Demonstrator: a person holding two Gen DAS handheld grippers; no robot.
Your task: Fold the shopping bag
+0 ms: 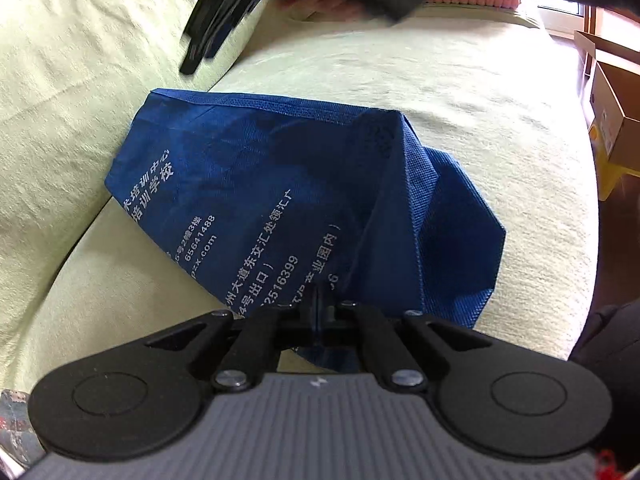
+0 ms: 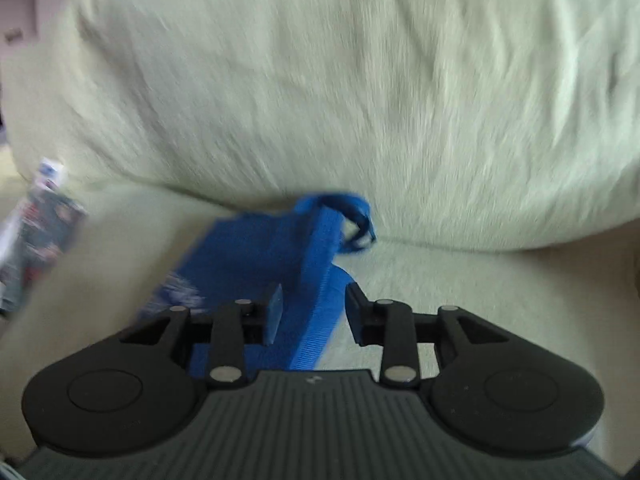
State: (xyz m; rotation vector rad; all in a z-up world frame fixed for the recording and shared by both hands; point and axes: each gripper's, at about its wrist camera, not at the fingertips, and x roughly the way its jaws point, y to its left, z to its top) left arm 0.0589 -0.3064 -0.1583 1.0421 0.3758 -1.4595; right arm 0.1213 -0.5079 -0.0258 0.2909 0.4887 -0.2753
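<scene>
A pale green sofa [image 1: 460, 92] fills both views, cardboard boxes [image 1: 612, 108] beside it. The blue shopping bag [image 1: 288, 184] lies crumpled on the seat, printed in white (65641488 is legible). The left gripper [image 1: 318, 312] pinches its near edge; the right gripper [image 2: 314, 312] stands parted, holding nothing.

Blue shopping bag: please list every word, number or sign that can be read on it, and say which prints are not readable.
All on the blue shopping bag, white print, left wrist view:
"培训中心"
"培训学校"
"65641488"
"大道东交汇处领汇广"
"号出口)"
"2516399"
"业园内)"
"zx.com", the start is cut off
"号2幢3楼", small and uncertain
Right wrist view: the white print on the bag is too blurred to read.
The packet at the left edge: print too blurred to read.
</scene>
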